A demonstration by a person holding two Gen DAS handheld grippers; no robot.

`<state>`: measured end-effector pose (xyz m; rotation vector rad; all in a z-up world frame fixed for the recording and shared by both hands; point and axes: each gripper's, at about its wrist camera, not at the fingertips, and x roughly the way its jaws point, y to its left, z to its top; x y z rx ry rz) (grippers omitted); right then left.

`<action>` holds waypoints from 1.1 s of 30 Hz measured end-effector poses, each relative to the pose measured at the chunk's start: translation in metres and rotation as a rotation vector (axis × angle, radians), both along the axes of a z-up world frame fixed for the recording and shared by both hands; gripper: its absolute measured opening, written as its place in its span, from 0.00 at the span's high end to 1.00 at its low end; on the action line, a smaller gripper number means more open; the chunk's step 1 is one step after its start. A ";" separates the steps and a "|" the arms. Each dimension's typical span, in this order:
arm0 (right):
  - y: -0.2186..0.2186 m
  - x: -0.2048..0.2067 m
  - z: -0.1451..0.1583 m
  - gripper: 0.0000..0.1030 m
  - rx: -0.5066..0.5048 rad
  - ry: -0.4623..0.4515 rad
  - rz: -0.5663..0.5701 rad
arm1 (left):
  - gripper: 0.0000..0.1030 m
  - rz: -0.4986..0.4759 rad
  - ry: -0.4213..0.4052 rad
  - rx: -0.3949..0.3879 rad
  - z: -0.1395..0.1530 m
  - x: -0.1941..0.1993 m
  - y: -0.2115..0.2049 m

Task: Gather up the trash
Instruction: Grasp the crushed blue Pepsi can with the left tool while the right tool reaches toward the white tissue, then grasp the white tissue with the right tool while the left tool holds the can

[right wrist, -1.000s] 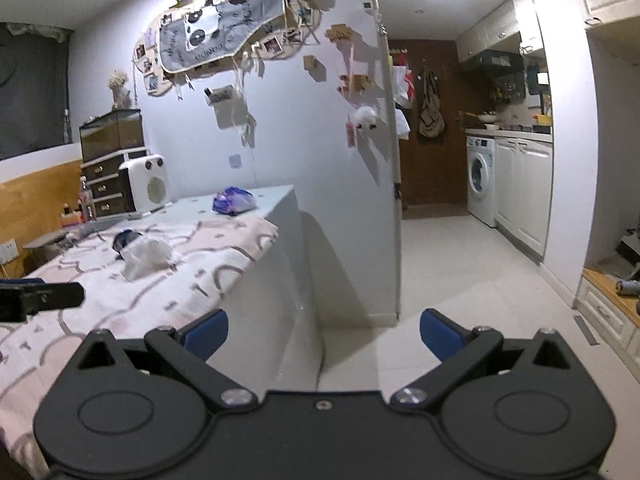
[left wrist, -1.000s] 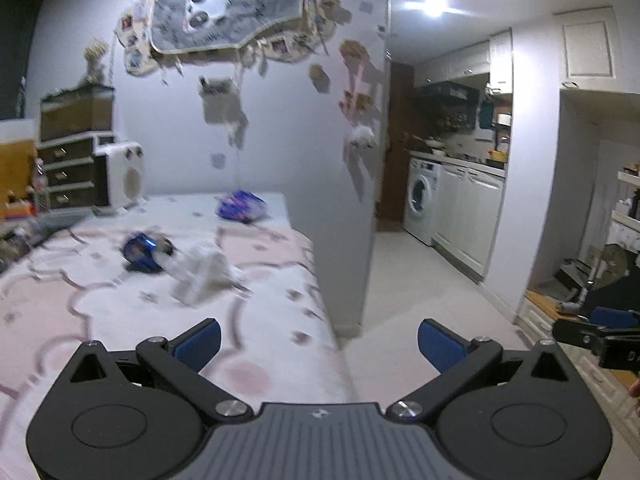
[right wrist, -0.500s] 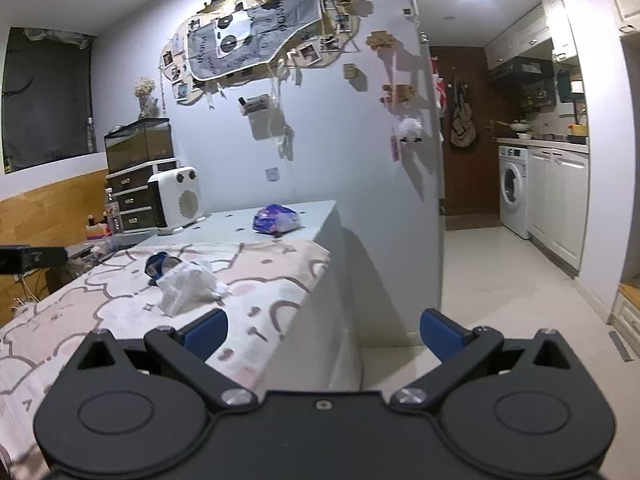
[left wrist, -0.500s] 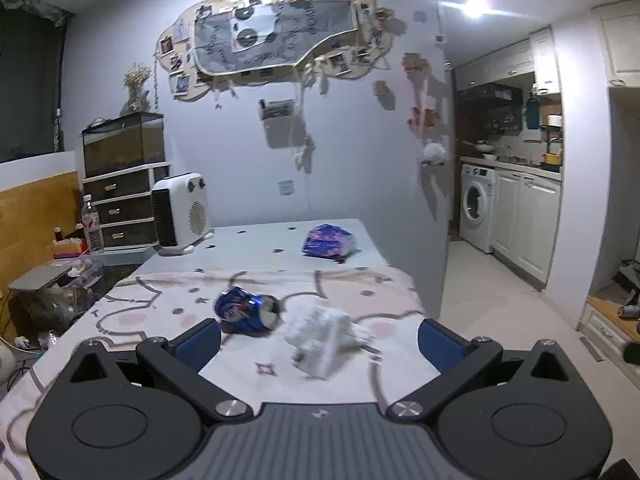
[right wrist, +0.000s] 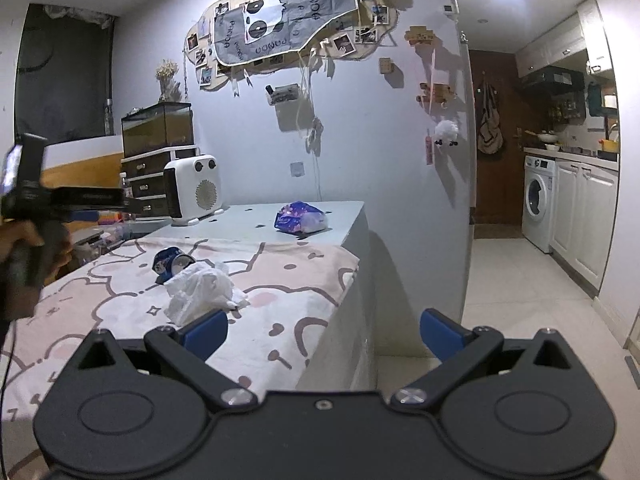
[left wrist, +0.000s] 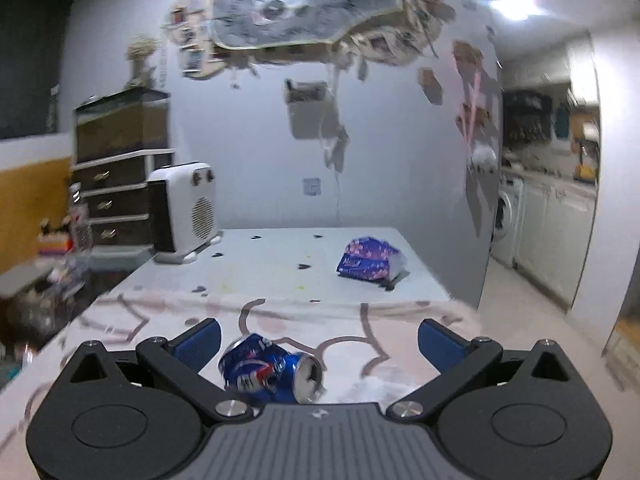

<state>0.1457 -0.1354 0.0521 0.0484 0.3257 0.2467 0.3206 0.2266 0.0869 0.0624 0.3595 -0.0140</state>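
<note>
On the table [right wrist: 280, 320] with its pink patterned cloth lie a crushed blue drink can [left wrist: 270, 368], a crumpled white tissue [right wrist: 202, 290] touching it, and farther back a purple-blue snack wrapper [left wrist: 366, 262] near a white fan heater [left wrist: 184, 210]. The left gripper [left wrist: 318, 342] hovers with fingers wide around the can, not touching. The right gripper [right wrist: 322, 330] is wide and empty. Wall cloth reads "PANDA".

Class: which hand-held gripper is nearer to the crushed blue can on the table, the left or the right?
Left. The left hand-held gripper hangs open right over the crushed blue can, which lies between its fingers. The right hand-held gripper is open farther back, with the crumpled white tissue before it.
</note>
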 end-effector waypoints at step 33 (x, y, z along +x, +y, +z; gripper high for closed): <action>0.156 0.164 -0.019 0.00 -0.162 0.094 0.347 | 0.00 -0.302 0.096 0.014 -0.099 0.127 0.092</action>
